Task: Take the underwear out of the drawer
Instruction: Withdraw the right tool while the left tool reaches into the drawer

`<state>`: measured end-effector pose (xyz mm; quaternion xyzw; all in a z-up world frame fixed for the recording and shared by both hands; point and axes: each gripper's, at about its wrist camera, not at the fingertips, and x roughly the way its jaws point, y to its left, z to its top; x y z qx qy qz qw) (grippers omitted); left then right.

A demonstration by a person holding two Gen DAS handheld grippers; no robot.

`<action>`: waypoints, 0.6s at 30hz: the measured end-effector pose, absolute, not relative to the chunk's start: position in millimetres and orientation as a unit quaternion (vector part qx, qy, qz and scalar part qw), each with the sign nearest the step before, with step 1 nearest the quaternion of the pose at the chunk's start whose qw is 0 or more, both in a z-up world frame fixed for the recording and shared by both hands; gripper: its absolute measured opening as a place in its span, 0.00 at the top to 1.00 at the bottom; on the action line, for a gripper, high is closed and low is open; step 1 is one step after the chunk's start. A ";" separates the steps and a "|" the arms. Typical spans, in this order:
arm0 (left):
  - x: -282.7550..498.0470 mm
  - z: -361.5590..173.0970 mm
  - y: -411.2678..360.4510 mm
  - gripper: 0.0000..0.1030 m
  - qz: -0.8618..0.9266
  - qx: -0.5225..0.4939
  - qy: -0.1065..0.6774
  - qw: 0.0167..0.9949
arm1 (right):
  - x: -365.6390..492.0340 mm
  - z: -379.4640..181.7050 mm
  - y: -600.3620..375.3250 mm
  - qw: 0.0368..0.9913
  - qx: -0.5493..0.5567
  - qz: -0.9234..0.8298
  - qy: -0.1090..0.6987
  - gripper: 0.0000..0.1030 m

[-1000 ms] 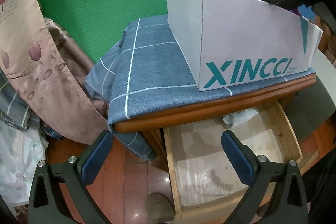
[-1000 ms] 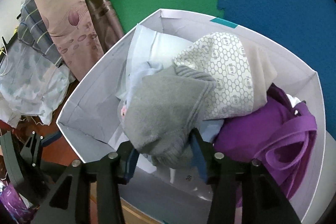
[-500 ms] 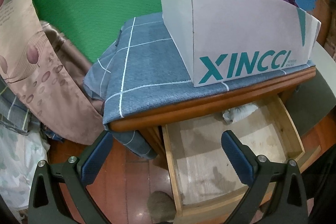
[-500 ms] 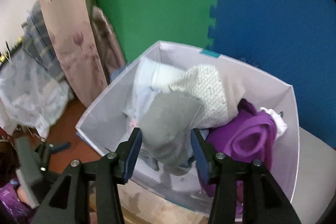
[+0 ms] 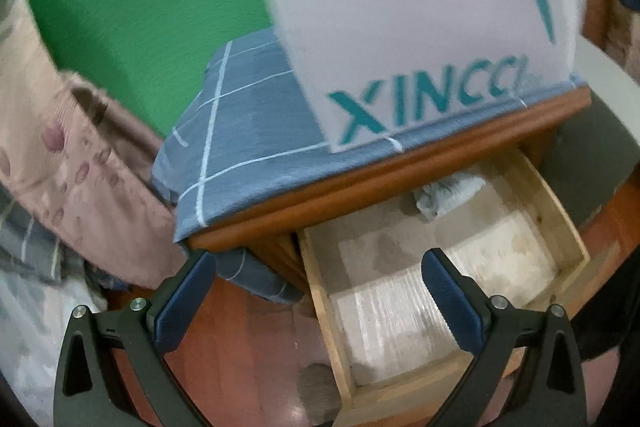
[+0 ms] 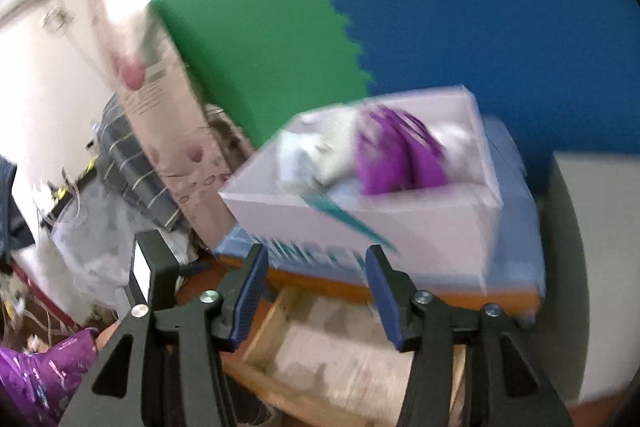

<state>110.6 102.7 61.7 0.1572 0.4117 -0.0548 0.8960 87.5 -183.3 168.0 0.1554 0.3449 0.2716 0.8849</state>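
Box [image 5: 400, 39] on nightstand [image 5: 360, 195]; underwear [image 5: 448, 193] in drawer [image 5: 320, 291] below.

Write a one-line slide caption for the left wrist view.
Open left gripper hovers over a pulled-out wooden drawer holding one crumpled pale garment.

the drawer [image 5: 440, 291] is raw, unvarnished pale wood with a stained lining; at its 1 o'clock corner lies soft crumpled pale cloth [image 5: 448, 193]. the cabinet top edge [image 5: 360, 191] is glossy orange-brown wood under a matt woven blue cloth [image 5: 248, 131]. the box [image 5: 412, 39] is smooth matt white card.
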 end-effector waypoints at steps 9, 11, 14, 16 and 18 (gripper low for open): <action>85.9 30.2 29.7 0.01 -0.089 0.329 0.368 0.865 | 61.3 89.5 -253.0 0.853 0.268 0.215 0.393 0.48; 86.7 17.0 8.8 0.01 -0.104 0.364 0.365 0.851 | 59.3 95.1 -257.4 0.859 0.270 0.222 0.373 0.48; 92.3 -3.1 -23.5 0.01 -0.122 0.400 0.363 0.833 | 53.9 92.5 -263.9 0.857 0.277 0.232 0.367 0.48; 95.6 -15.3 -41.1 0.01 -0.136 0.422 0.357 0.822 | 50.1 92.4 -270.0 0.857 0.281 0.235 0.362 0.48; 99.9 -32.0 -61.4 0.07 -0.151 0.453 0.346 0.807 | 45.6 93.1 -277.2 0.855 0.289 0.241 0.356 0.48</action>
